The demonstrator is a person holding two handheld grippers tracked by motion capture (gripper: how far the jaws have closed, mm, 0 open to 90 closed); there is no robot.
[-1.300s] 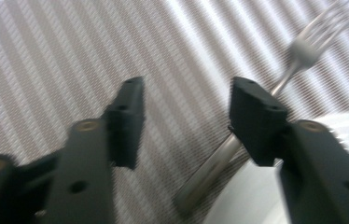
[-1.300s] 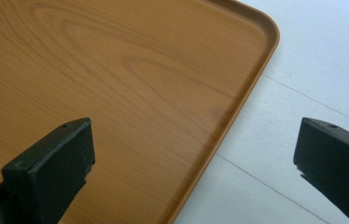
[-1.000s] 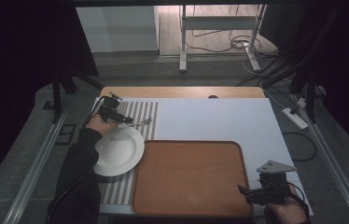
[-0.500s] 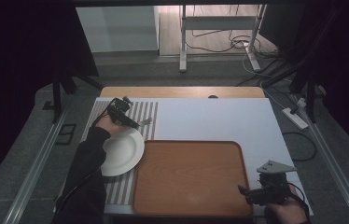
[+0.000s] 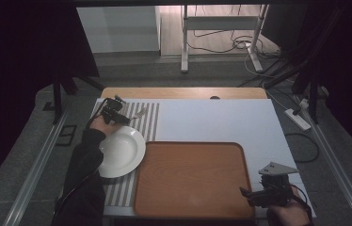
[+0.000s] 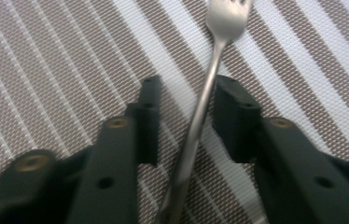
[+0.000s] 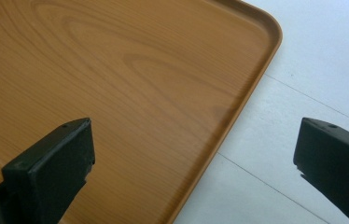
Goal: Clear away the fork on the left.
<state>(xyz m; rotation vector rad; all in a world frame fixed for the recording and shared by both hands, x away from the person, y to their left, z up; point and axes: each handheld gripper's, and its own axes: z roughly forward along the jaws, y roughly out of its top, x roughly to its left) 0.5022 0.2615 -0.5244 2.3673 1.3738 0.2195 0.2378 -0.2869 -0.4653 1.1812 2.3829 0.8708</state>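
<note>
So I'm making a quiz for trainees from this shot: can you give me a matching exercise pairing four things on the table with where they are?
Things:
1. fork
2. white plate
3. wooden tray
4. right gripper

Places:
A. at the tray's near right corner, jaws wide apart
B. centre of the table, nothing on it
C. on the striped mat, between the left gripper's jaws
D. on the striped mat, left of the tray

Pairs: 1-C, 2-D, 3-B, 4-A

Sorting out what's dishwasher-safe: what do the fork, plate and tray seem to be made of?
Fork: likely stainless steel, grey with a bright sheen.
Plate: probably glazed ceramic, plain white and smooth, though melamine is possible.
Tray: wood or wood-look laminate, with visible grain and a satin finish.
</note>
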